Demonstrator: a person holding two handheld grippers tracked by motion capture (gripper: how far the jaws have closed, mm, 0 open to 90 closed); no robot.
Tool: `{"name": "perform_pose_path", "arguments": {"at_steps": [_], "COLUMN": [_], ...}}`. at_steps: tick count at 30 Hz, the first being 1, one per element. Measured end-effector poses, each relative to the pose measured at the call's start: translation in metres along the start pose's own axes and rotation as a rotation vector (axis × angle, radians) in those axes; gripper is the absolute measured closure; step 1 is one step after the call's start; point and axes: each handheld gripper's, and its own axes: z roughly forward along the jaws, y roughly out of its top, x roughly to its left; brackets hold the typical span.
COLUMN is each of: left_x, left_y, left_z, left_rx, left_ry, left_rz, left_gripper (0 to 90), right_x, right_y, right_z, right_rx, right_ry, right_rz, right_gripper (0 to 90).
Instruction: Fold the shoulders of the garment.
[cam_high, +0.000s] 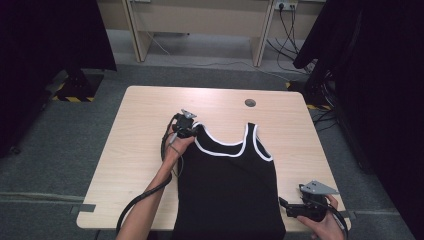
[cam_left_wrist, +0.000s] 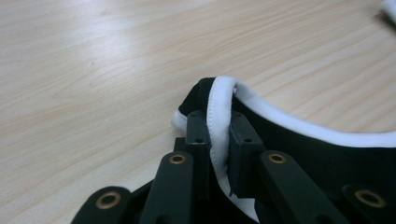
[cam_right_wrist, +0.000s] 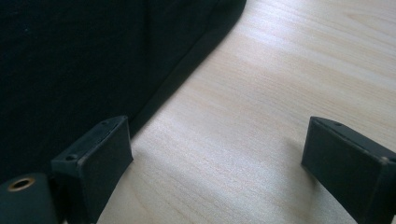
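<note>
A black top (cam_high: 227, 190) lies flat on the counter (cam_high: 140, 130), hem toward the person. The left tool (cam_left_wrist: 218, 140) is clamped on its white-trimmed strap (cam_left_wrist: 219, 107). The right tool (cam_right_wrist: 217, 158) stands wide, bare counter between its jaws, the top's side edge just left of it.

You have a black sleeveless cloth top (cam_high: 227, 185) with white trim (cam_left_wrist: 219, 112) along its neck and arm openings, lying on a pale beige wood-grain tabletop (cam_high: 145, 130). At twelve o'clock from the top sits a small grey round cap (cam_high: 250, 103). Both grippers you hold are black, with brass-coloured rivets (cam_left_wrist: 177, 159).
</note>
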Motion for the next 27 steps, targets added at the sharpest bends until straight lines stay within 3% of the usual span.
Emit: {"name": "perform_pose_path", "arguments": {"at_steps": [9,13,19,24,27], "left_x": [-0.019,-0.023,-0.033,-0.043,-0.046], "left_y": [0.006,0.006,-0.001,-0.009,-0.013], "left_z": [-0.032,-0.042,-0.064,-0.091,-0.1], "left_rx": [-0.024,-0.032,-0.045,-0.075,-0.081], "left_ry": [-0.043,-0.069,-0.113,-0.143,-0.149], "left_rz": [0.045,0.047,0.043,0.061,0.076], "left_gripper": [80.6,80.1,79.8,79.4,79.3], "right_x": [0.0,0.0,0.0,0.0,0.0], "right_y": [0.0,0.0,0.0,0.0,0.0], "right_z": [0.0,0.0,0.0,0.0,0.0], "right_rx": [-0.001,0.0,0.001,0.001,0.002], "right_ry": [0.0,0.0,0.001,0.0,0.002], "right_rz": [0.002,0.002,0.001,0.001,-0.001], "right_gripper": [8.9,8.9,8.9,8.9,8.9]}}
